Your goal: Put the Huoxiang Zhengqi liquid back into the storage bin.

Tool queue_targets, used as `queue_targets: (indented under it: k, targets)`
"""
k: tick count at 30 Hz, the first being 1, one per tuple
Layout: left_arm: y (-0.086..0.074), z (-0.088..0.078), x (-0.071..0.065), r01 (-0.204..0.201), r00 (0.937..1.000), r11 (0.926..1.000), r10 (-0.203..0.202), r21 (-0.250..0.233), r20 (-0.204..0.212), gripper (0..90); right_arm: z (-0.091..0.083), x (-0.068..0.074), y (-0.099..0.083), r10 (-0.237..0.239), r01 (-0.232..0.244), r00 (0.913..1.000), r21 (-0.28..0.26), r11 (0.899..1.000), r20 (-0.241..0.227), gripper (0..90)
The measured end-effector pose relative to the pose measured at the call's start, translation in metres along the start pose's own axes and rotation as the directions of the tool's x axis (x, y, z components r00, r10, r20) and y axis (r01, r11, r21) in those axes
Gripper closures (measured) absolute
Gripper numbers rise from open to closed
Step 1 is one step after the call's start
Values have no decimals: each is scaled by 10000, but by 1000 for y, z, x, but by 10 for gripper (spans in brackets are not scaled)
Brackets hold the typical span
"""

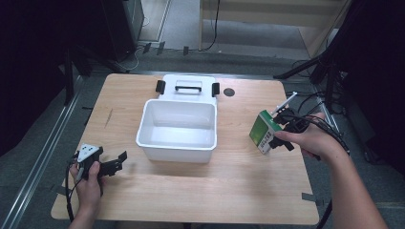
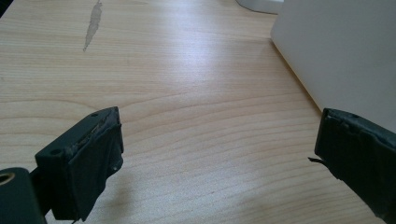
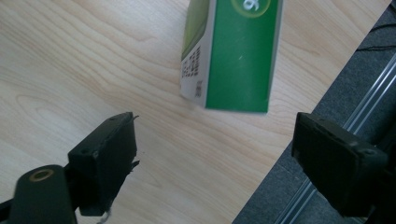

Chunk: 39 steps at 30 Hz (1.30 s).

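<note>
A green and white carton is at the right side of the wooden table. My right gripper is just right of it, held in a hand. In the right gripper view the carton lies ahead of the jaw tips, and my right gripper stands open with only table between its jaws. My left gripper rests at the table's front left, open and holding nothing. An open white bin stands mid-table, and its wall is close on the left gripper's right.
The bin's white lid, with black latches, lies behind the bin. A grey smear marks the wood left of the bin. The table's right edge, with grey floor and a metal rail, runs close to the carton. Cables trail at the right.
</note>
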<state>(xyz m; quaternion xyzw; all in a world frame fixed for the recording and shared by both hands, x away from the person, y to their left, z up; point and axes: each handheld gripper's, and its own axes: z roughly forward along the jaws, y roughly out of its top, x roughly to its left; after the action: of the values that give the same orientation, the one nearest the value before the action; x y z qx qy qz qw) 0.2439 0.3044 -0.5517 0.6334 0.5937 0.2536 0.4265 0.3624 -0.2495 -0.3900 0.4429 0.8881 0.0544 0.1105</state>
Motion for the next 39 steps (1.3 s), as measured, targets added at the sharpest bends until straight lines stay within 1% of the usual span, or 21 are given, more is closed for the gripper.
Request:
queue_targets:
  k: [3, 5, 6, 7, 9, 12, 14, 17, 19, 20, 22, 24, 26, 27, 28, 29, 34, 35, 37, 38, 39]
  targets:
    - [0, 0, 0, 12, 10000, 10000, -12, -6, 5, 21, 2, -3, 6, -29, 29, 10000, 139, 9999, -19, 191]
    - [0, 0, 0, 2, 10000, 10000, -2, 4, 9, 21, 4, -5, 10, -16, 15, 10000, 327, 9995, 29, 196]
    - [0, 0, 0, 1, 10000, 10000, -1, 7, 8, 21, 5, -6, 15, 101, -104, 9999, 342, 9994, 94, 206]
    - [0, 0, 0, 5, 10000, 10000, -5, 1, 9, 21, 5, -6, 15, 101, -104, 9999, 342, 9994, 94, 206]
    - [0, 0, 0, 3, 10000, 10000, -3, -2, 10, 21, 5, -7, 20, 111, -109, 9999, 338, 9994, -48, 215]
    - [0, 0, 0, 4, 10000, 10000, -4, -3, 14, 21, 7, -5, 26, 273, -266, 9995, 439, 9987, -151, 293]
    - [0, 0, 0, 10, 10000, 10000, -10, -3, 22, 21, 9, -5, 30, 179, -172, 9998, 473, 9987, -133, 346]
    - [0, 0, 0, 9, 10000, 10000, -9, 1, 21, 21, 12, -6, 37, 58, -35, 9995, 748, 9972, -315, 382]
    - [0, 0, 0, 7, 10000, 10000, -7, 1, 10, 21, 14, -8, 41, 180, -142, 9989, 870, 9961, -424, 410]
    - [0, 0, 0, 2, 10000, 10000, -2, -1, 15, 21, 15, -9, 43, 148, -98, 9984, 914, 9958, -545, 420]
    - [0, 0, 0, 21, 10000, 10000, -21, -11, 24, 21, 18, -12, 50, 245, -156, 9956, 984, 9950, -902, 447]
    - [0, 0, 0, 25, 10000, 10000, -25, -10, 33, 21, 18, -12, 52, 228, -128, 9951, 1030, 9946, -957, 450]
    - [0, 0, 0, 30, 10000, 10000, -30, -17, 39, 21, 21, -12, 57, 256, -150, 9955, 1154, 9932, -910, 486]
    - [0, 0, 1, 36, 10000, 10000, -36, -6, 51, 21, 22, -12, 59, 208, -107, 9967, 1269, 9919, -785, 492]
    - [0, 0, 1, 45, 10000, 10000, -44, -32, 65, 21, 26, -11, 62, 221, -113, 9970, 1433, 9896, -740, 526]
    - [0, 0, 1, 48, 10000, 10000, -48, -26, 68, 21, 26, -11, 62, 221, -113, 9970, 1433, 9896, -740, 526]
    - [0, 0, 1, 40, 10000, 10000, -40, -34, 53, 21, 31, -11, 66, 300, -149, 9946, 1501, 9886, -993, 593]
    - [0, 0, 1, 42, 10000, 10000, -42, -37, 37, 21, 32, -10, 68, 235, -93, 9953, 1493, 9888, -939, 618]
    - [0, 0, 1, 30, 10000, 10000, -30, -35, 39, 21, 31, -9, 68, 146, -18, 9962, 1473, 9891, -856, 636]
    - [0, 0, 1, 35, 10000, 10000, -35, -31, 34, 21, 30, -9, 69, -105, 215, 9968, 1401, 9899, -792, 638]
    - [0, 0, 1, 33, 10000, 10000, -33, -36, 28, 21, 29, -8, 69, -171, 282, 9965, 1367, 9902, -816, 640]
